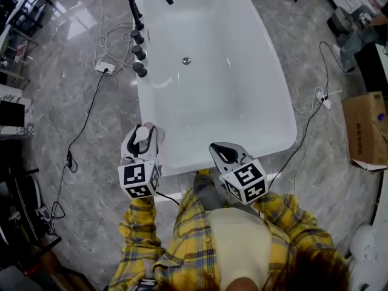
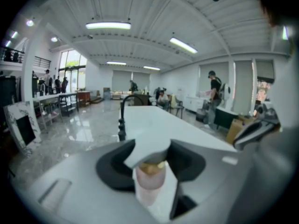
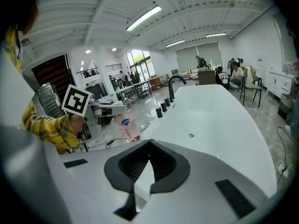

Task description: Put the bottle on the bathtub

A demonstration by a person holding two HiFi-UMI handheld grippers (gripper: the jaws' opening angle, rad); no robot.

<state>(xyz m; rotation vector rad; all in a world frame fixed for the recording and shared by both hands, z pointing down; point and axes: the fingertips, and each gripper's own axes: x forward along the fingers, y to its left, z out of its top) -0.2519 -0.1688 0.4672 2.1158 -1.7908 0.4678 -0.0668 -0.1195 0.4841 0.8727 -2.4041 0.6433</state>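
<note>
Pink bottle (image 2: 150, 181), roughly upright, is pinched in your left gripper (image 1: 142, 139) beside the bathtub's (image 1: 280, 105) near left corner, its rim just rightward; your right gripper (image 1: 225, 152), pressed together empty, hangs over the near rim.

The bottle (image 1: 141, 136) sits in the left hand-held gripper (image 1: 142, 140) beside the bathtub (image 1: 267, 132) at its near-left corner; the faucet (image 1: 140, 11) stands on its far-left rim.

A grey marble floor (image 1: 66, 108) spreads out, glossy with reflections. On it lie a white power strip (image 1: 105, 68), a black cable (image 1: 85, 123) and an open cardboard box (image 1: 365, 129) to the right. Strip lights (image 2: 108, 25) line the ceiling, and people (image 2: 215, 90) stand by distant tables (image 2: 56, 96).
</note>
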